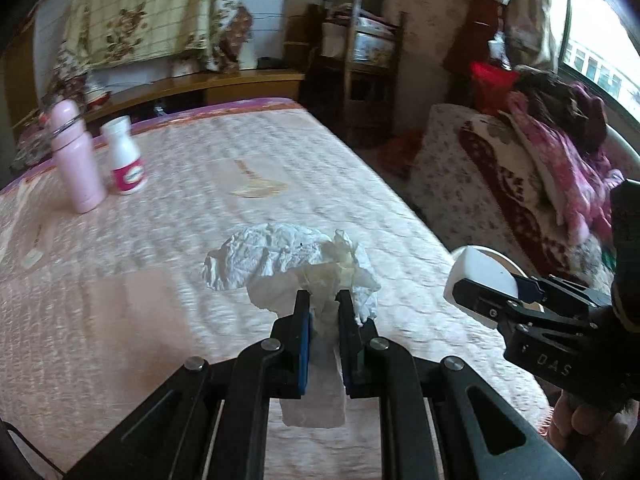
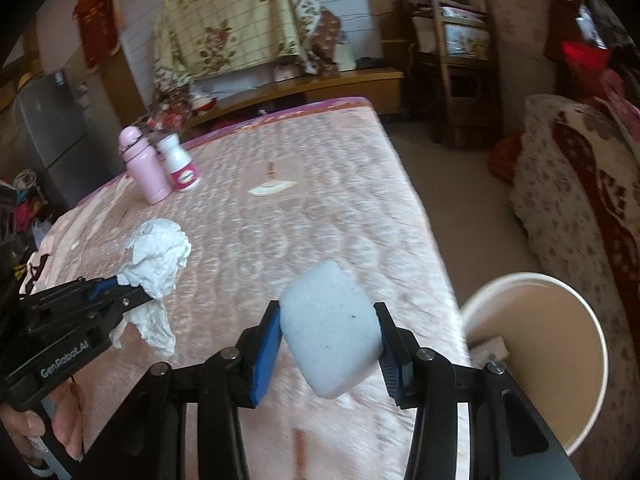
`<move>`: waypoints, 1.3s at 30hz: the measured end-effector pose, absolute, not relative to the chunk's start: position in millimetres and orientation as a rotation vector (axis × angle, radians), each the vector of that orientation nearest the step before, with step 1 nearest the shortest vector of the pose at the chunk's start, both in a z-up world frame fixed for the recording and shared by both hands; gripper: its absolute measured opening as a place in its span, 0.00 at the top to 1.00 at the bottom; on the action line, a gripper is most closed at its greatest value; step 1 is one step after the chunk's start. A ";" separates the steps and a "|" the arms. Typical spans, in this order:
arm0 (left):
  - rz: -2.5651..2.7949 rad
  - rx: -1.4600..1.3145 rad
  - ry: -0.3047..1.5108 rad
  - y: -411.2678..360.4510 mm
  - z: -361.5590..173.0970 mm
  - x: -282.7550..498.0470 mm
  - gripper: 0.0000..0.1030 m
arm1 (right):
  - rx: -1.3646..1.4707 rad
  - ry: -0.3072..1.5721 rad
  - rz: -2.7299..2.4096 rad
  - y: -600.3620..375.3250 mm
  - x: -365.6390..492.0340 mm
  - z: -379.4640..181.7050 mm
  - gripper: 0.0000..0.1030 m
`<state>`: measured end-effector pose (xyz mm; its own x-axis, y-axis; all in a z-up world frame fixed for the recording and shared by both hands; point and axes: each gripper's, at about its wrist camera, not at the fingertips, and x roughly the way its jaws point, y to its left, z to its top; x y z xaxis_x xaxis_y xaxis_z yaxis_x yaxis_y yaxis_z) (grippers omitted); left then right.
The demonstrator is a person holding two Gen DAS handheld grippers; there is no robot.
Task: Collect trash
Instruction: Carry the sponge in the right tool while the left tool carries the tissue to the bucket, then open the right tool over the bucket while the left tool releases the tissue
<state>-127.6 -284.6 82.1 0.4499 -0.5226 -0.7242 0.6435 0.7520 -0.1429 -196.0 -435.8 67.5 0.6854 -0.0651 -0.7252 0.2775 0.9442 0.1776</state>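
The white bin (image 2: 536,364) is cut off by the right wrist view's lower edge, its contents mostly hidden. The label on the white bottle (image 1: 125,156) is too blurred to read.

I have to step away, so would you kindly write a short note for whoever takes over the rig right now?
Left gripper: shut on the crumpled tissue, held above the bed cover.
Right gripper: shut on the white foam block, also lifted clear of the bed.
Bin: the round white bin sits off the bed's right edge, close beside the right gripper; some scrap already lies inside it.
Done: both pieces picked up.
Left: drop both into the bin. The pink bottle and white pill bottle stand upright at the far corner; likely not trash.
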 end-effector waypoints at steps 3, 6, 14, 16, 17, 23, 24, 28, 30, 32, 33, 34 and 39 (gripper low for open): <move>-0.767 0.167 0.847 -302.4 81.0 -137.6 0.87 | 0.301 0.797 -0.234 -451.4 -212.1 67.9 0.54; -0.800 0.182 0.851 -319.1 80.2 -146.4 0.87 | 0.312 0.798 -0.272 -466.4 -226.6 68.5 0.54; -0.903 0.232 0.865 -365.6 79.2 -168.5 0.87 | 0.325 0.792 -0.372 -503.3 -261.9 71.1 0.54; -0.932 0.241 0.868 -379.2 79.7 -174.8 0.87 | 0.338 0.793 -0.392 -512.0 -269.3 70.0 0.54; -0.943 0.247 0.867 -384.8 79.8 -178.0 0.87 | 0.346 0.796 -0.406 -518.3 -273.8 68.9 0.54; -1.002 0.277 0.888 -420.2 74.1 -191.8 0.87 | 0.372 0.803 -0.473 -545.8 -294.0 64.4 0.53; -1.010 0.279 0.894 -426.0 72.1 -193.7 0.87 | 0.374 0.805 -0.484 -550.1 -297.5 63.4 0.53; -1.039 0.296 0.906 -445.9 64.0 -201.3 0.87 | 0.402 0.814 -0.526 -569.7 -312.4 56.5 0.52; -1.059 0.289 0.926 -455.7 59.2 -204.2 0.87 | 0.412 0.819 -0.543 -576.4 -318.0 52.3 0.52; -1.069 0.284 0.937 -461.3 55.8 -205.2 0.87 | 0.429 0.822 -0.557 -584.0 -323.9 48.2 0.52; -1.071 0.284 0.943 -465.0 53.8 -205.8 0.87 | 0.434 0.823 -0.562 -586.7 -325.7 46.6 0.52; -1.073 0.282 0.949 -468.0 52.0 -206.0 0.87 | 0.439 0.824 -0.570 -590.0 -327.9 44.8 0.52; -1.089 0.278 0.975 -479.1 45.2 -205.5 0.87 | 0.464 0.824 -0.591 -600.0 -332.4 39.6 0.50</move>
